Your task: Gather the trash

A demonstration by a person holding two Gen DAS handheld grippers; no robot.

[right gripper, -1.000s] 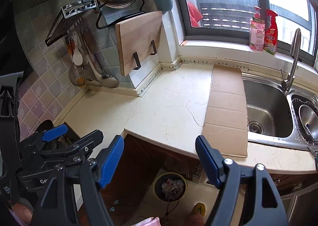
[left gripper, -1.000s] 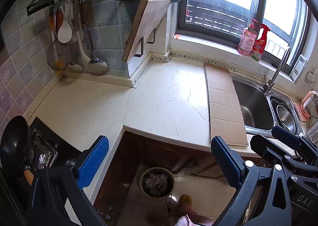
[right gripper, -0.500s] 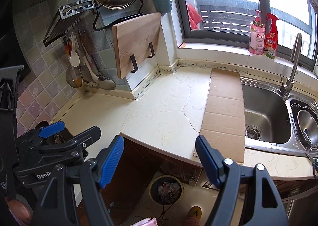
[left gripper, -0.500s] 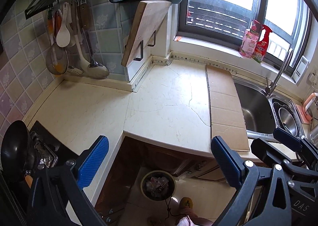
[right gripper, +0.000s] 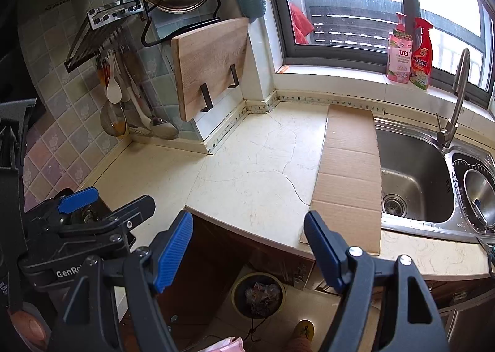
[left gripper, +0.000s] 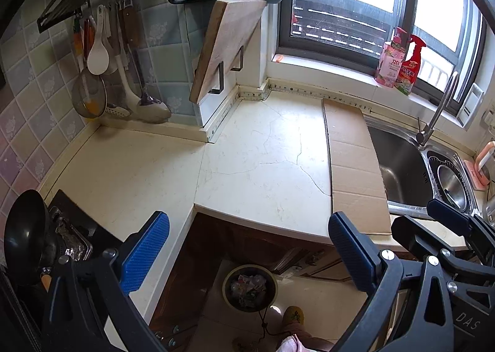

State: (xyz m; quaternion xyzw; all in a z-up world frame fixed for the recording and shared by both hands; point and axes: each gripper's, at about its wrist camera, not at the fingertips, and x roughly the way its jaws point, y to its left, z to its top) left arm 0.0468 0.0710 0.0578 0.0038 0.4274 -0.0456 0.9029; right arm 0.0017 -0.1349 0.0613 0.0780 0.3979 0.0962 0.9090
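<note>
From the left wrist camera, the left gripper [left gripper: 247,246] hangs in the air above the edge of the counter [left gripper: 266,160], its blue pads spread wide with nothing between them, probably because there is no loose scrap on the stone to close on. Far below, on the floor under the counter, stands the trash bin [left gripper: 250,287], already holding crumpled wrappers, so the trash appears to be gathered there and not on the worktop. A flat sheet of cardboard [left gripper: 352,166] lies along the left side of the sink [left gripper: 402,163], likely to shield the stone or catch drips. From the right wrist camera, the right gripper [right gripper: 249,248] is likewise wide open and empty, held just beside the left gripper, which shows at the lower left. The trash bin sits in the gap between its fingers, low on the floor, and the cardboard runs from the wall to the counter's front edge, touching the sink rim.
</note>
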